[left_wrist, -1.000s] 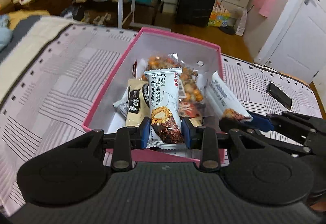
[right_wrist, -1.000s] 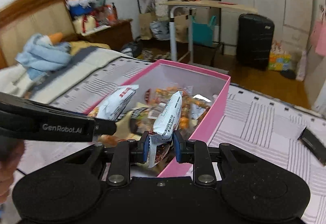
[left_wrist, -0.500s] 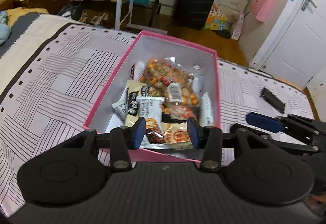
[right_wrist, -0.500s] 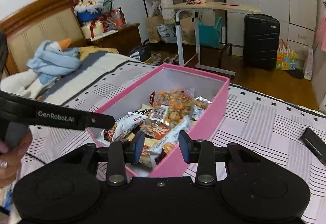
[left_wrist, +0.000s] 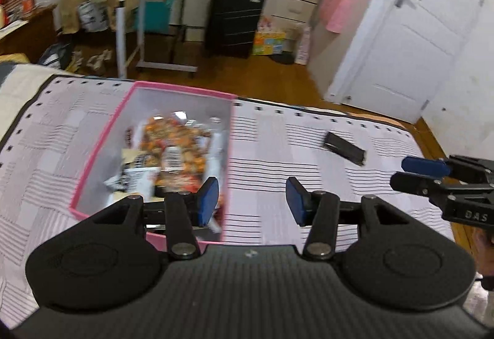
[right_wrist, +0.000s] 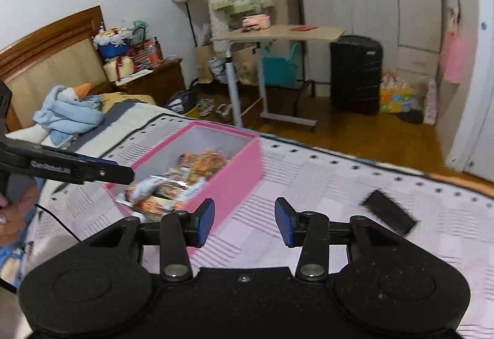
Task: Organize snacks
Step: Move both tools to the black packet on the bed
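Both claws released, nothing between the blue pads. Left gripper (left_wrist: 251,200) hangs over the near right corner of the box (left_wrist: 92,160), jaws wide apart; right gripper (right_wrist: 244,221) sits just right of the box (right_wrist: 234,175) above bare bedspread (right_wrist: 324,184), jaws also wide. Box: rectangular card, pink outside and rim, pale grey-white inside, lying on the quilted bedspread (left_wrist: 278,153) with a pale pink-lilac block-and-stripe weave and small black squares along its border. Snacks (left_wrist: 176,147) are all inside the box: crinkly clear and white plastic packets, orange-brown pieces showing through, one white barcode label; print is too blurred to read. Same pile in the right wrist view (right_wrist: 182,181), heaped toward the near end. Flat black rectangular object (left_wrist: 344,149) lies on the bedspread well right of the box. Readable writing: "DAS" on the right gripper's body, "GenRobot.AI" (blurred) on the left gripper's arm.
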The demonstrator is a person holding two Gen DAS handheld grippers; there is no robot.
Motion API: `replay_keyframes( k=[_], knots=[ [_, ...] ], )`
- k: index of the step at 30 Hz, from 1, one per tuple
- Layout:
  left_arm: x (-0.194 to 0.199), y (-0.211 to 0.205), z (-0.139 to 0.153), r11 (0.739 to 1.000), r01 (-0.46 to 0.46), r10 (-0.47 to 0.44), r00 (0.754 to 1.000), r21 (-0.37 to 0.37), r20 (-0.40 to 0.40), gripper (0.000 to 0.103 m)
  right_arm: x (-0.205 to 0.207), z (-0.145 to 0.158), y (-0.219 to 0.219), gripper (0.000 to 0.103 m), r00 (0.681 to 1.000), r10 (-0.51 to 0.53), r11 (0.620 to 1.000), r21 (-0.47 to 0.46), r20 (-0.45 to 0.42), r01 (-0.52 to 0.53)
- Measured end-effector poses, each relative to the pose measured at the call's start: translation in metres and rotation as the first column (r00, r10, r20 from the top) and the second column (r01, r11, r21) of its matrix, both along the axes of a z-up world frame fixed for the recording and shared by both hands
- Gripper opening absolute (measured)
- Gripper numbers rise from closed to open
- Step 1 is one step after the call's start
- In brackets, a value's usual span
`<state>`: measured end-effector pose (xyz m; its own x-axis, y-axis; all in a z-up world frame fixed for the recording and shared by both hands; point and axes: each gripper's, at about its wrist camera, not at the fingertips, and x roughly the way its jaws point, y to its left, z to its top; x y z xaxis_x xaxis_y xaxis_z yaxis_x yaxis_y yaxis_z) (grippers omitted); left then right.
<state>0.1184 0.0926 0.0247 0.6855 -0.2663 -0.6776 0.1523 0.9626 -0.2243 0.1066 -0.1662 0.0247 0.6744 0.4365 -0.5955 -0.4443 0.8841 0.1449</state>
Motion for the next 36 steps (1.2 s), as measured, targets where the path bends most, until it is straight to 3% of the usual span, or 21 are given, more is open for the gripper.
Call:
replay_keyframes(
  k=[9, 13, 17, 24, 33, 36],
  knots=[
    [0.023, -0.078, -0.004, 0.993, 0.116, -0.116, 0.993, -0.012, -0.013, 0.048, 0.015, -0.018, -0.064, 0.058, 0.998, -0.062, 0.997, -0.041, 0.011, 0.062],
    [0.050, -0.111, -0.019, 0.988, 0.148, -0.150, 0.988, -0.046, -0.041, 0.048, 0.038, -0.036, -0.084, 0.067, 0.997, -0.071, 0.994, -0.085, 0.028, 0.073],
    [0.080, -0.145, -0.040, 0.984, 0.173, -0.176, 0.982, -0.043, -0.069, 0.048, 0.070, -0.060, -0.102, 0.068, 0.997, -0.074, 0.993, -0.096, 0.012, 0.074],
    [0.148, -0.189, -0.082, 0.986, 0.157, -0.164, 0.975, -0.057, -0.152, 0.048, 0.130, -0.105, -0.116, 0.068, 0.996, -0.048, 0.985, -0.171, -0.071, 0.035],
    [0.207, -0.217, -0.134, 0.984, 0.087, -0.119, 0.971, -0.158, -0.207, 0.046, 0.178, -0.151, -0.121, 0.068, 0.998, -0.002, 0.955, -0.297, -0.064, -0.017],
    [0.219, -0.225, -0.152, 0.980, 0.072, -0.112, 0.970, -0.186, -0.214, 0.046, 0.187, -0.163, -0.130, 0.068, 0.997, -0.011, 0.959, -0.285, -0.075, -0.011]
  ],
)
